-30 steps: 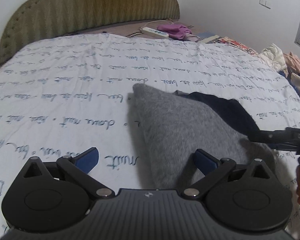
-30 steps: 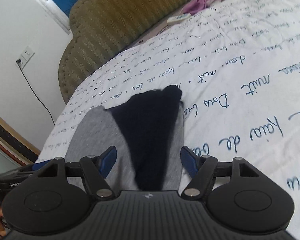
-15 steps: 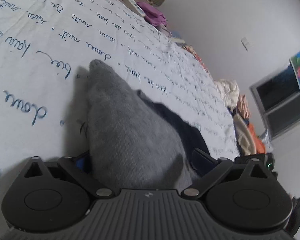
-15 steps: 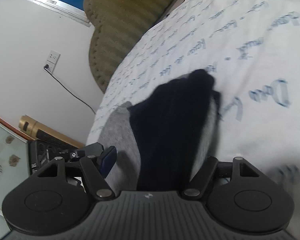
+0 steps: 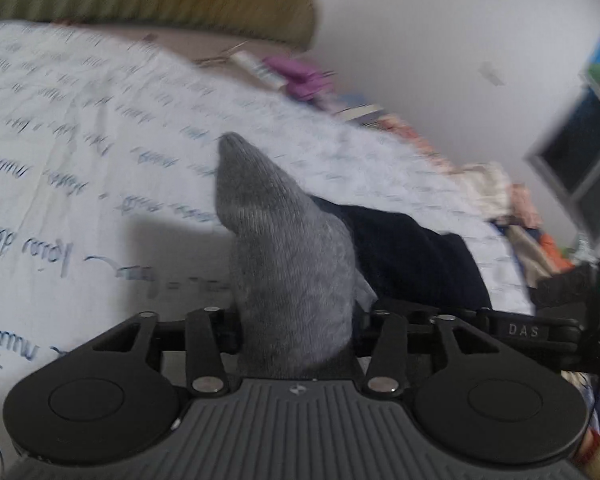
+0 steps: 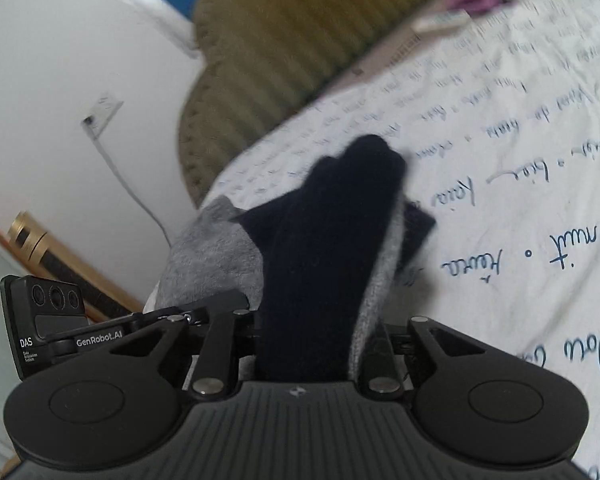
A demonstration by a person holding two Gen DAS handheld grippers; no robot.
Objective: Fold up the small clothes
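The left gripper (image 5: pixel 296 320) has its jaws drawn in against the near end of a small grey-and-navy knitted garment (image 5: pixel 288 264), the grey fabric bunched between the linkages and rising to a rounded tip over the white bedsheet printed with blue handwriting (image 5: pixel 80 168). The right gripper (image 6: pixel 312 332) clamps the other end of the same garment, where the navy panel (image 6: pixel 324 240) fills the gap between its arms and grey cloth shows on both sides. Both pairs of jaws have just been closing, with cloth between them; the pads themselves are hidden by fabric. Each tool appears in the other's view, just beside the cloth. A second ago both sets of blue pads stood wide apart and the garment lay flat on the sheet ahead of them; now the pads are out of sight and the cloth stands gathered and raised at both ends, its far part close over the bed. An olive ribbed headboard (image 6: pixel 268 64) and a purple cloth (image 5: pixel 296 76) lie beyond, blurred.
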